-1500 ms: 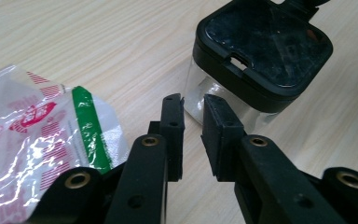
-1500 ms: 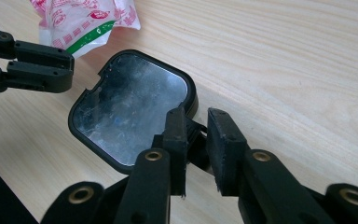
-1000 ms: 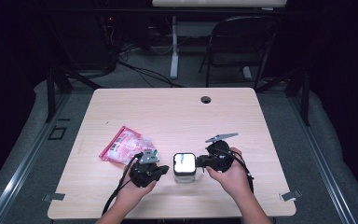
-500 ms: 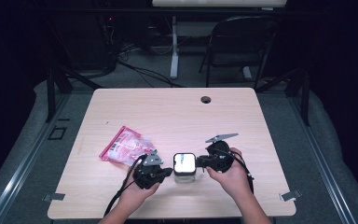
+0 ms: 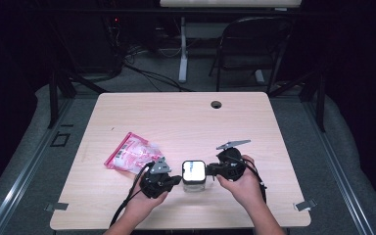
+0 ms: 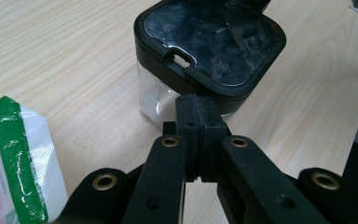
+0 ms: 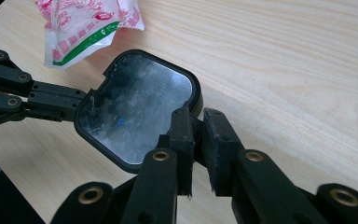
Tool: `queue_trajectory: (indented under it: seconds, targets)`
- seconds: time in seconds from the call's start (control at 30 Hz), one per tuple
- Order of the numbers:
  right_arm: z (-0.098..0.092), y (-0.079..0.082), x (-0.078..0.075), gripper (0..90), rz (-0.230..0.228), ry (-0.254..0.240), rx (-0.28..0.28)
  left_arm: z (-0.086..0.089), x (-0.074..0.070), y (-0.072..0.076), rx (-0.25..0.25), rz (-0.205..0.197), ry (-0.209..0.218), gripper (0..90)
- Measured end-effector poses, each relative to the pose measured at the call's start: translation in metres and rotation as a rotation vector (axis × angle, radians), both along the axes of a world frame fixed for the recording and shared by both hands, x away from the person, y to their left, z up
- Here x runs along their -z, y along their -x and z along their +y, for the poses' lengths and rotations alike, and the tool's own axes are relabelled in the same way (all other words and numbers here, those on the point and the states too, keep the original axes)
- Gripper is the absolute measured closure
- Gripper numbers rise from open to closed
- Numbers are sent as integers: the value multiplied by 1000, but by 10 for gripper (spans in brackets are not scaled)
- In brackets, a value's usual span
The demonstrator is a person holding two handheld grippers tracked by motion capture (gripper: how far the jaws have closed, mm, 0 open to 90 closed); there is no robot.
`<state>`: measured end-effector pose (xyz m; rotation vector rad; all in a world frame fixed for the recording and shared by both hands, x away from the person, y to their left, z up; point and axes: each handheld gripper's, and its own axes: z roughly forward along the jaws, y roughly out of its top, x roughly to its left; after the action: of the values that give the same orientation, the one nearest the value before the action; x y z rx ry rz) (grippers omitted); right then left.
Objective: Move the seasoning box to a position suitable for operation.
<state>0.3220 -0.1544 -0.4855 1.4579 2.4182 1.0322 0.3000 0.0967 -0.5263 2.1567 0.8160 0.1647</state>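
A small clear container with a glossy black lid [image 5: 194, 172] stands near the table's front edge, between both grippers. My left gripper [image 5: 176, 179] is shut with nothing between its jaws. Its tips [image 6: 199, 109] rest against the container's clear wall just under the lid [image 6: 209, 42]. From the other side, my right gripper [image 5: 210, 170] reaches the lid [image 7: 137, 112], and its jaws [image 7: 196, 122] are closed on the lid's black rim at one corner. The left gripper's jaws [image 7: 70, 105] also show across the lid in the right gripper view.
A pink and white plastic bag [image 5: 131, 152] with a green stripe lies just left of the left gripper, also seen as the bag [image 6: 14, 158] and the bag [image 7: 86, 23]. The wooden table [image 5: 186, 117] has a cable hole [image 5: 216, 104] at the back. A chair [image 5: 254, 44] stands beyond it.
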Motion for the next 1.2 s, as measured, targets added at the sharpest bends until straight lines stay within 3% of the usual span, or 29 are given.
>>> queue_trajectory:
  seconds: [1.2]
  targets:
    - [-2,1,1,822,3,-8,13,-3,-11,-1,9,-8,32,898]
